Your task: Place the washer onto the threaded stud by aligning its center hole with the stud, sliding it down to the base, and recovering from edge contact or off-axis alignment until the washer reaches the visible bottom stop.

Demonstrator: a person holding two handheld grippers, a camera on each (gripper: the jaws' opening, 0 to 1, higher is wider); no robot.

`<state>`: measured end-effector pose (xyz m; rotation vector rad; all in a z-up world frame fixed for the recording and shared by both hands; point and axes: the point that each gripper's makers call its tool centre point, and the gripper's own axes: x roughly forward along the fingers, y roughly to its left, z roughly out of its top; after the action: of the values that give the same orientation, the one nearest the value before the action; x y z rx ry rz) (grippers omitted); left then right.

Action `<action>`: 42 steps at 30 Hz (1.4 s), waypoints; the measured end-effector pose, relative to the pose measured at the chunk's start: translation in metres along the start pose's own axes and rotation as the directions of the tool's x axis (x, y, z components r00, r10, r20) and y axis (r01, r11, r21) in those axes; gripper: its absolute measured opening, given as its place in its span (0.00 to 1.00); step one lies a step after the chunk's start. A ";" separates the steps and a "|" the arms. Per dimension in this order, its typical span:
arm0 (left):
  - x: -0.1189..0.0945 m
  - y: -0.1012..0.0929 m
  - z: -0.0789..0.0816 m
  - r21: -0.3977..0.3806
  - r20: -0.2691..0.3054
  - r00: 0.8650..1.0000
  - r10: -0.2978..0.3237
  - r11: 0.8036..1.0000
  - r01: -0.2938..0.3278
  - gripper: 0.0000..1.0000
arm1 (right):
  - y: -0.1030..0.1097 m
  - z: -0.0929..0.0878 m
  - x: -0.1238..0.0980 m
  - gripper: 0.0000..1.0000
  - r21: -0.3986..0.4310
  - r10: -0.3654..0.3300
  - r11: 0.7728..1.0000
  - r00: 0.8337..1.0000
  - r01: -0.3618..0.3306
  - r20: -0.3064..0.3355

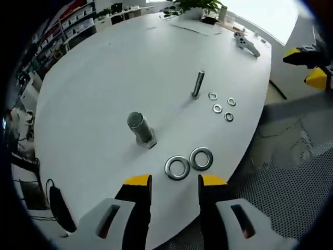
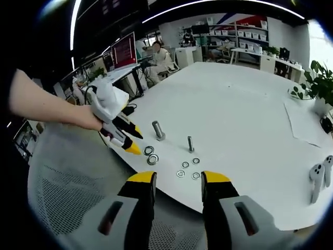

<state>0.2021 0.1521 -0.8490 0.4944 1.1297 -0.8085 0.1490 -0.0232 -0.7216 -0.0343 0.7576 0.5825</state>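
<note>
Left gripper view, near to far: the left gripper [image 1: 175, 181], black jaws with yellow tips, stands spread with nothing between them, above the near edge of the white oval table [image 1: 104, 73]. Just beyond the tips lie two large flat steel washers [image 1: 177, 168], side by side and touching or nearly so. Behind them, to the left, the thick threaded steel stud [image 1: 139, 127] stands on its base, tilted in the fisheye picture. Farther on, the thin steel bolt [image 1: 198, 83] stands upright, with four small steel washers [image 1: 217, 108] in a loose cluster just beside it on the right. At the far end a white handheld controller [image 1: 245, 44] and a potted green plant [image 1: 195, 7] rest on the table.

Right gripper view, near to far: the right gripper [image 2: 178, 178], jaws likewise spread and empty, hangs over the grey mesh chair back [image 2: 67, 192] off the table's edge. A person's hand [image 2: 86, 119] holds the left gripper with its tips near the two large washers. A seated person [image 2: 158, 54] and a red-lit wall screen [image 2: 124, 51] lie beyond; its writing is too small to read
</note>
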 end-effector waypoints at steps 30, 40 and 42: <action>0.019 -0.002 0.001 0.200 -0.114 0.993 -0.012 0.979 0.034 0.21 | 0.000 0.001 0.000 0.37 0.006 0.009 1.000 1.000 -0.009 0.009; 0.016 0.008 -0.011 0.242 -0.158 0.987 -0.012 0.969 0.051 0.21 | -0.002 0.002 0.000 0.37 0.012 0.005 1.000 1.000 -0.005 0.019; 0.016 0.008 -0.010 0.249 -0.140 0.990 -0.023 0.967 0.058 0.21 | -0.001 0.002 0.000 0.37 0.009 0.007 1.000 1.000 -0.007 0.015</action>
<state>0.2049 0.1594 -0.8677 0.7506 1.1712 -0.9726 0.1504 -0.0236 -0.7206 -0.0191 0.7456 0.5858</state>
